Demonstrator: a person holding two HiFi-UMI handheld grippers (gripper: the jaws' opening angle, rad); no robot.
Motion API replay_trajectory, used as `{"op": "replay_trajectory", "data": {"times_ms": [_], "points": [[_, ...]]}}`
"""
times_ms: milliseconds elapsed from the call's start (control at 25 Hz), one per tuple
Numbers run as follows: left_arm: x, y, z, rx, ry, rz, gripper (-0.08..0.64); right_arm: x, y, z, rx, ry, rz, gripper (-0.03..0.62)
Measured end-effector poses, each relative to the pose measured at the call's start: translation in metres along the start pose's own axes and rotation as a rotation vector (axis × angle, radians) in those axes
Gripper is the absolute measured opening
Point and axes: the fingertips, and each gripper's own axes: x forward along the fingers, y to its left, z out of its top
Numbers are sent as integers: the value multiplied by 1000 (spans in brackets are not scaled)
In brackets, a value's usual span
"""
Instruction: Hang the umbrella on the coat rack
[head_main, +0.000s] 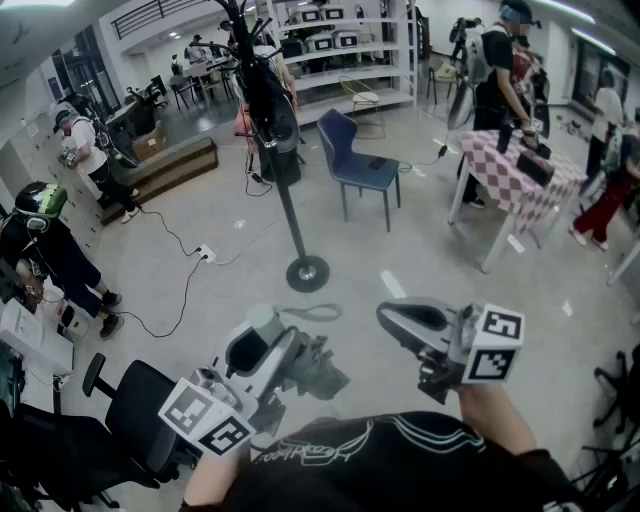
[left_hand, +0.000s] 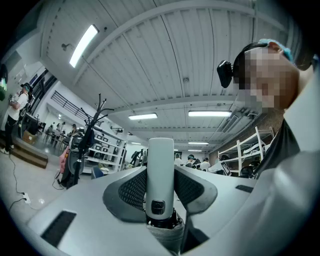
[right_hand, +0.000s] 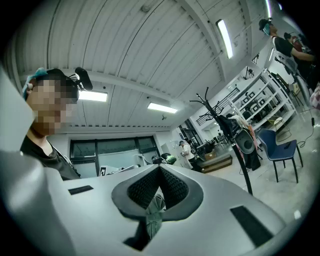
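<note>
My left gripper (head_main: 300, 362) is low in the head view, shut on the folded dark umbrella (head_main: 318, 374). In the left gripper view its pale grey handle (left_hand: 160, 160), with a small button, stands upright between the pads of that gripper (left_hand: 161, 186). My right gripper (head_main: 390, 320) is beside it to the right, shut, and in its own view this gripper (right_hand: 159, 172) pinches a strip of grey fabric (right_hand: 154, 215), apparently part of the umbrella. The black coat rack (head_main: 290, 205) stands ahead on a round base, with bags and clothes hung high on it. It also shows as the coat rack (left_hand: 87, 135) and coat rack (right_hand: 225, 130) in the gripper views.
A blue chair (head_main: 355, 160) stands right of the rack and a table with a checked cloth (head_main: 505, 165) farther right, with people around it. A black office chair (head_main: 130, 410) is near my left. A cable and power strip (head_main: 205, 253) lie on the floor.
</note>
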Motion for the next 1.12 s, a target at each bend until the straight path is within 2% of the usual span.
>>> {"op": "replay_trajectory", "data": {"times_ms": [240,480,880,1120], "points": [[2,-17,2,-12,14,-15,152,-14,8,1,4,-16,-1,11],[9,-13,-4,-35,22,-6,153,-20,-4,-6,17,-20,-26,11],[46,17,-16,-71,44,-34,153,-26,-54,-10,83,-44,-113,12],[73,53,-25,-117,42,-64,153,-10,-92,-15,130,-32,-149,12]]}}
